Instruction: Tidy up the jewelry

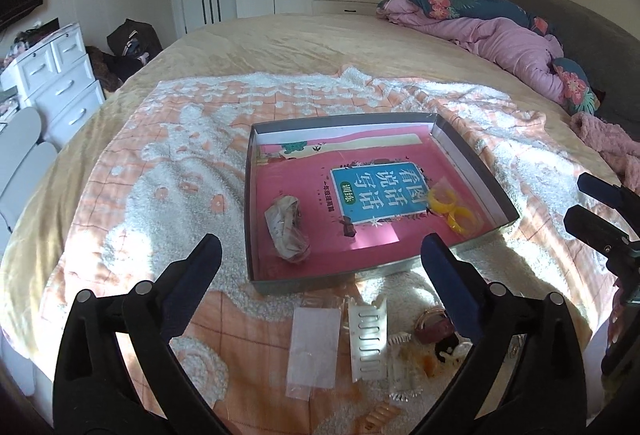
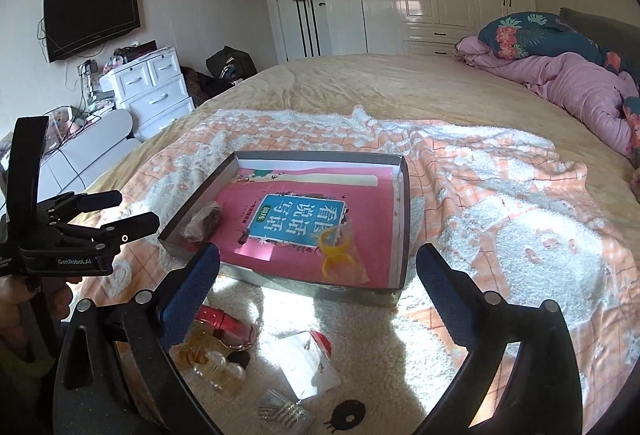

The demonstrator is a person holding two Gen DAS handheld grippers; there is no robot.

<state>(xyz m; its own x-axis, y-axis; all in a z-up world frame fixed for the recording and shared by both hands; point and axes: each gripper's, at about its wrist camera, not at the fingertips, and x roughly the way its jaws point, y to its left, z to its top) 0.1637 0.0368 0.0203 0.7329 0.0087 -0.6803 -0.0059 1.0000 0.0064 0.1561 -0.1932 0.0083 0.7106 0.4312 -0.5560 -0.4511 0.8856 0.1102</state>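
Both hand-held grippers wide, empty: left (image 1: pixel 320 247), right (image 2: pixel 318 255). Shallow box (image 1: pixel 472 155) ahead; jewelry clutter (image 1: pixel 400 347) beneath.

A bed (image 1: pixel 304 43) under a tan cover carries an orange-and-white blanket (image 1: pixel 168 171). A shallow grey box (image 1: pixel 472 155) sits on the blanket. Just in front of the box lie small loose items: a clear packet (image 1: pixel 314 347), a white comb clip (image 1: pixel 366 339) and a red strap (image 2: pixel 224 319). A pink quilt (image 1: pixel 508 39) is heaped at the bed's far right.

Yellow rings (image 1: pixel 452 213) (bagged) lie in the shallow box (image 1: pixel 476 163); loose jewelry packets (image 1: pixel 360 345) lie before it.
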